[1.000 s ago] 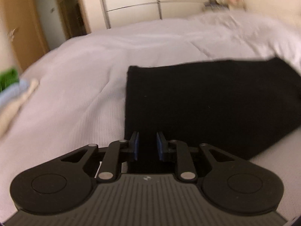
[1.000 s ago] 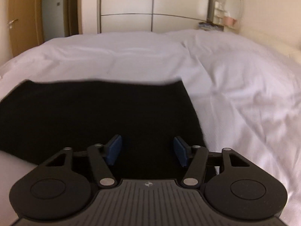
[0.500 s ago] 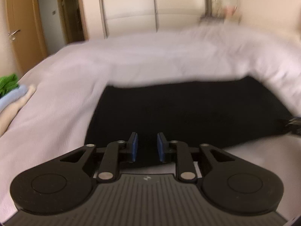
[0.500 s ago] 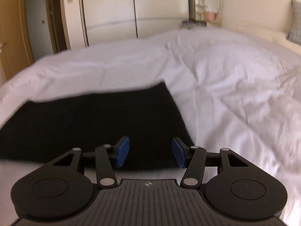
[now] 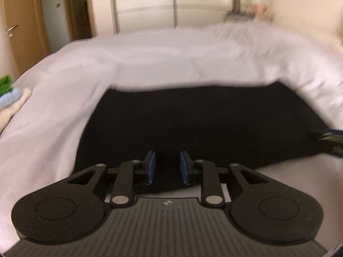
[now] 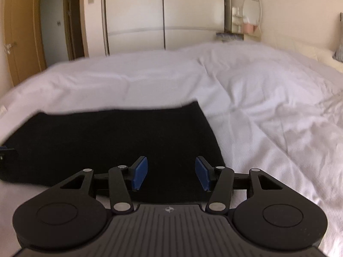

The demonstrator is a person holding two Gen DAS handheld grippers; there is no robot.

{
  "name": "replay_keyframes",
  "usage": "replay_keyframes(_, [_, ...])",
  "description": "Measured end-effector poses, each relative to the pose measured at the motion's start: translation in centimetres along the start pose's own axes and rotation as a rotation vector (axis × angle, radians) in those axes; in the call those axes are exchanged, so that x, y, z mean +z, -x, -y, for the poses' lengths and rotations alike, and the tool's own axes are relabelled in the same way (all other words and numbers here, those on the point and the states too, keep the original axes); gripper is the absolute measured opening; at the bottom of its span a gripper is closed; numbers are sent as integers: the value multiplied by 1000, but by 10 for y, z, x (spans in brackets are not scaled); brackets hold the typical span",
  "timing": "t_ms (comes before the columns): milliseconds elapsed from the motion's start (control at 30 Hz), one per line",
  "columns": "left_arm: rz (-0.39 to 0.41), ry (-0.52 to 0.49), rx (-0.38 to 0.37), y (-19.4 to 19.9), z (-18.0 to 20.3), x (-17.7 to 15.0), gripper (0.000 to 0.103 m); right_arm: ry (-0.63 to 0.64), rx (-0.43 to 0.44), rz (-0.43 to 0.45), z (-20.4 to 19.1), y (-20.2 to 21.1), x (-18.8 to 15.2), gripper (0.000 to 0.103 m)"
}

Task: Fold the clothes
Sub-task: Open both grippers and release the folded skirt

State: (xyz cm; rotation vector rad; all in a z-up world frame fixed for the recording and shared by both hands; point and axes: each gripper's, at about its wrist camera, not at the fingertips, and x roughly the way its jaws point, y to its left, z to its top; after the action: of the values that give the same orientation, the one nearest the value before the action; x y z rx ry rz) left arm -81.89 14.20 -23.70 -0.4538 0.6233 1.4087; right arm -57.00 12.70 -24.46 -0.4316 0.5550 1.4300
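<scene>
Left hand-held gripper (image 5: 166,167) hovers, blue pads slightly apart and empty, above the near edge of the flat black folded cloth (image 5: 203,124); right hand-held gripper (image 6: 171,172), at 3 o'clock, gapes wider, also empty, over the white bed (image 6: 268,98).

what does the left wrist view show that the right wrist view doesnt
Only the left wrist view: a pile of green, blue and cream clothes at the left edge. Only the right wrist view: a grey pillow at the far right. Both: the black cloth flat on the white bed, the wardrobe, the round mirror, and each other's tongs at the frame edge.
</scene>
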Motion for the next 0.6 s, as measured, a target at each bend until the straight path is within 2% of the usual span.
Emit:
replay_keyframes(133, [-6, -6, 34, -10, 2, -12, 24, 15, 20, -25, 9, -14, -16, 54])
replay_keyframes(233, [-37, 17, 50, 3, 7, -2, 21, 16, 15, -46, 8, -14, -12, 55])
replay_keyframes(367, [-47, 81, 24, 18, -1, -4, 27, -35, 14, -25, 7, 9, -2, 55])
replay_keyframes(600, [-157, 121, 53, 48, 2, -17, 27, -113, 41, -72, 10, 46, -12, 59])
